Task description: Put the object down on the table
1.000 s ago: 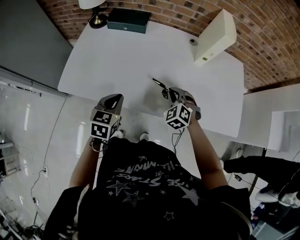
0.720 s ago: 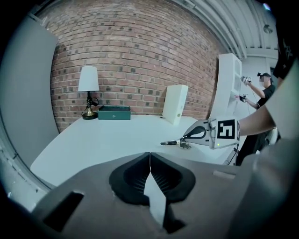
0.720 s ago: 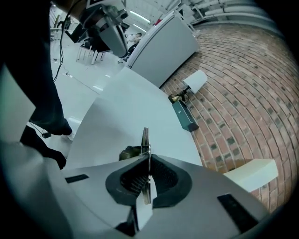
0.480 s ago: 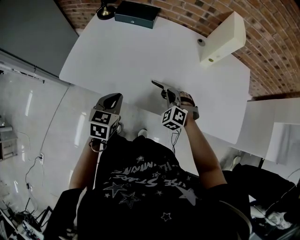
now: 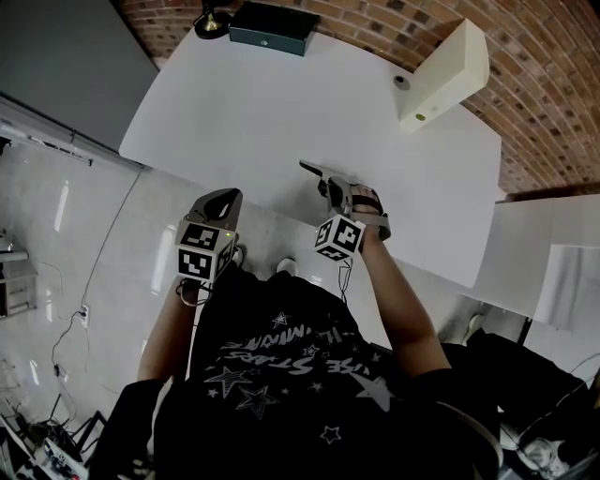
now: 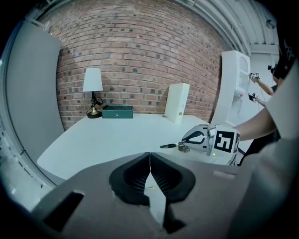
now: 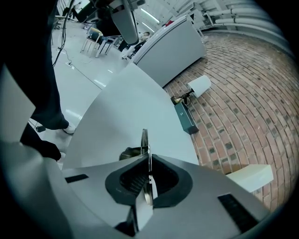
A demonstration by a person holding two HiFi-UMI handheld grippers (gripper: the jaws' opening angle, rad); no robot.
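Note:
My right gripper hovers low over the near edge of the white table. It holds a thin flat metal object that pokes out to the left beyond the fingertips. In the right gripper view the metal object stands edge-on between the pads, with a dark lump hanging beside it. The jaws are just starting to open, and the pads still touch it. The left gripper view shows the object slightly above the tabletop. My left gripper is shut and empty, off the table's near edge.
A lamp and a dark green box stand at the table's far edge. A cream upright box with a small round thing beside it stands at the far right. A brick wall is behind.
My right gripper with the metal object has drifted slightly left and nearer to me. The left gripper has stayed where it was.

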